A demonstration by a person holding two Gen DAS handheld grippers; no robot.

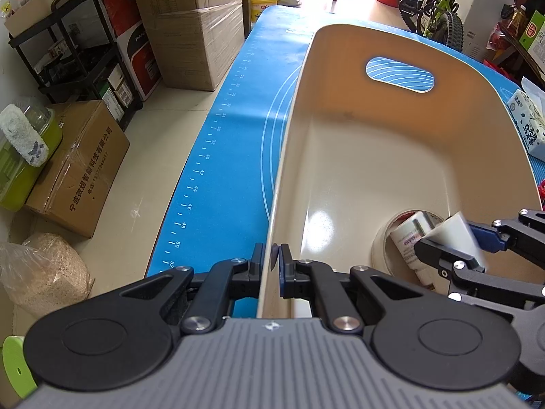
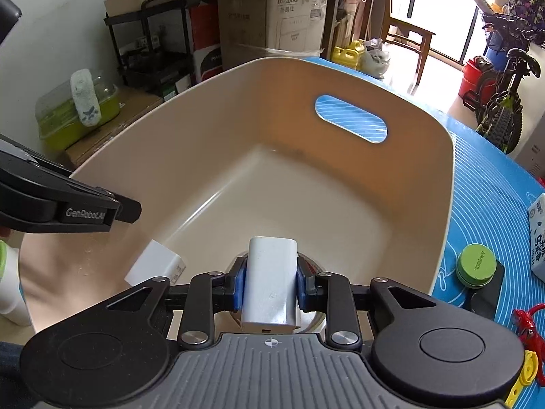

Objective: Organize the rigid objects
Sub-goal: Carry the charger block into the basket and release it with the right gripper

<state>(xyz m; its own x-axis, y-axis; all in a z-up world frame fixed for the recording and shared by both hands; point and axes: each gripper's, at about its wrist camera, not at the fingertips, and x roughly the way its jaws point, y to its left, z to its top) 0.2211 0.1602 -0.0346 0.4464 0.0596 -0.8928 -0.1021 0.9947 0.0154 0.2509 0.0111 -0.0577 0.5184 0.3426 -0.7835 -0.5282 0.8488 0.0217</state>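
Note:
A beige plastic bin [image 1: 340,156] with a handle cut-out stands on the blue mat [image 1: 238,102]. My left gripper [image 1: 271,259] is shut on the bin's near left wall. My right gripper [image 2: 270,281] is shut on a white charger block [image 2: 270,283] and holds it inside the bin [image 2: 238,143], over a tape roll [image 1: 385,245]. The right gripper [image 1: 453,242] with the block also shows in the left wrist view. A white bottle [image 1: 407,238] lies within the tape roll. A small white box [image 2: 155,267] lies on the bin floor at near left.
On the mat right of the bin are a green-lidded jar [image 2: 477,264], a tissue pack [image 2: 538,238], and red and yellow items [image 2: 526,327]. Cardboard boxes [image 1: 78,167], a black shelf [image 1: 75,44] and a bicycle [image 1: 436,6] stand around the table.

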